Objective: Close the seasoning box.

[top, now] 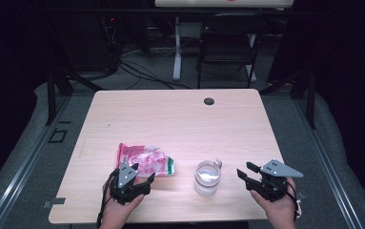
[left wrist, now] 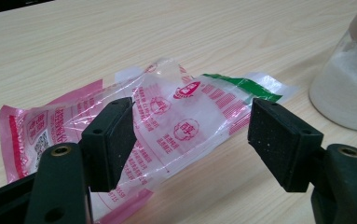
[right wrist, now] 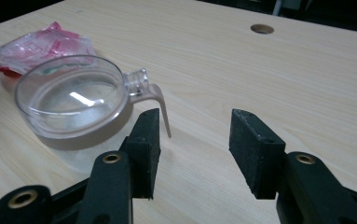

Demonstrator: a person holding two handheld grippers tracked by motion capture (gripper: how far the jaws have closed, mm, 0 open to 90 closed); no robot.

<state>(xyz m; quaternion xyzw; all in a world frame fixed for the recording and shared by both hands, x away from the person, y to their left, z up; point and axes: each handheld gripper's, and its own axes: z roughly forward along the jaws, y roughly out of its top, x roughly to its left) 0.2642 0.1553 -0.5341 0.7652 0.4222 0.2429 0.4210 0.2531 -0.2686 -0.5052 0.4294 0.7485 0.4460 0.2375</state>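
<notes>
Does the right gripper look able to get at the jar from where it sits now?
Probably yes: the right gripper is open, the jar stands just beside it, and bare table lies between them.

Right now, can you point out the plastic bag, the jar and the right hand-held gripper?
plastic bag (left wrist: 167,116), left gripper view, on its clear printed middle.
jar (top: 207,179), high view, on its glass body.
right hand-held gripper (right wrist: 195,140), right gripper view, midway between its open fingertips.
</notes>
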